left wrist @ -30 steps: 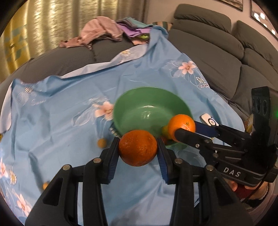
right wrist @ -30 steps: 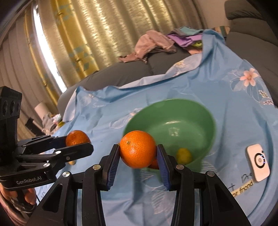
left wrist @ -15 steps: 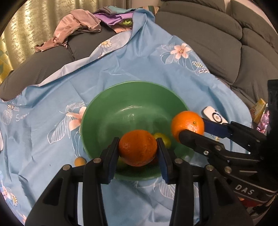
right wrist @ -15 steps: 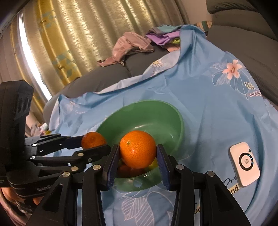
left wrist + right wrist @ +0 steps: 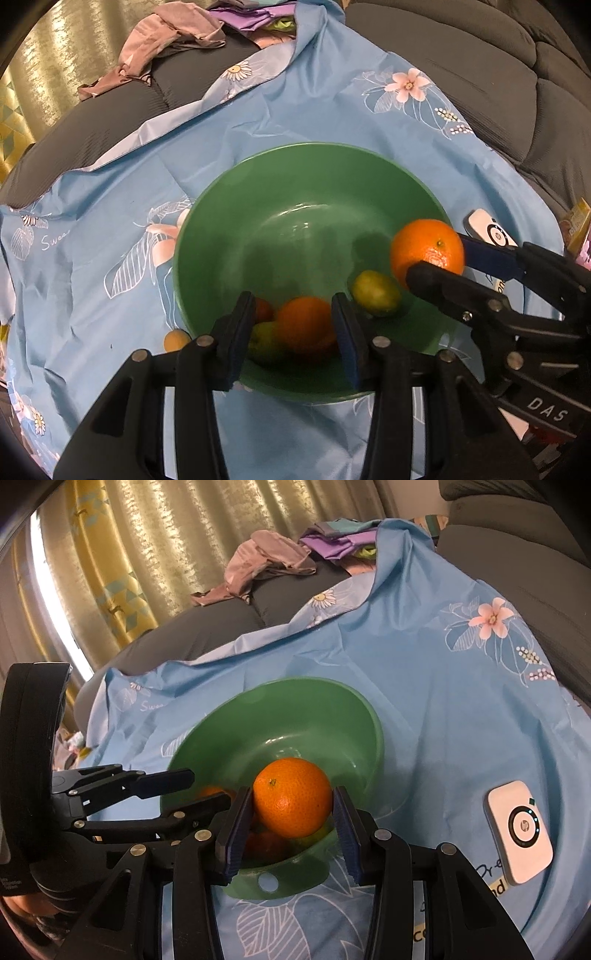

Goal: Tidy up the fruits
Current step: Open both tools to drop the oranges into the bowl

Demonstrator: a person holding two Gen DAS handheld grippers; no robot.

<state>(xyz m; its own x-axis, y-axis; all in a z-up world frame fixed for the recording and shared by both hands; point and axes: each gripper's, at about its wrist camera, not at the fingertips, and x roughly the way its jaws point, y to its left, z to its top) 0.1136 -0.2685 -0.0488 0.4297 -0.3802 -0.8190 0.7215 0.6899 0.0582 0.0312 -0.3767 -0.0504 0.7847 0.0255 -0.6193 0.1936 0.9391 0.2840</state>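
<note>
A green bowl sits on a blue flowered cloth and also shows in the right wrist view. My left gripper is open over the bowl's near side. Below it an orange lies blurred in the bowl among a green fruit, another green fruit and a small red one. My right gripper is shut on a second orange, held over the bowl's right rim; it also shows in the left wrist view.
A small orange fruit lies on the cloth left of the bowl. A white HP device lies on the cloth to the right. Clothes are piled on the grey sofa behind. Curtains hang at the far left.
My left gripper moved over the bowl, opened and let its orange go into the bowl. My right gripper carried its orange closer over the bowl's rim.
</note>
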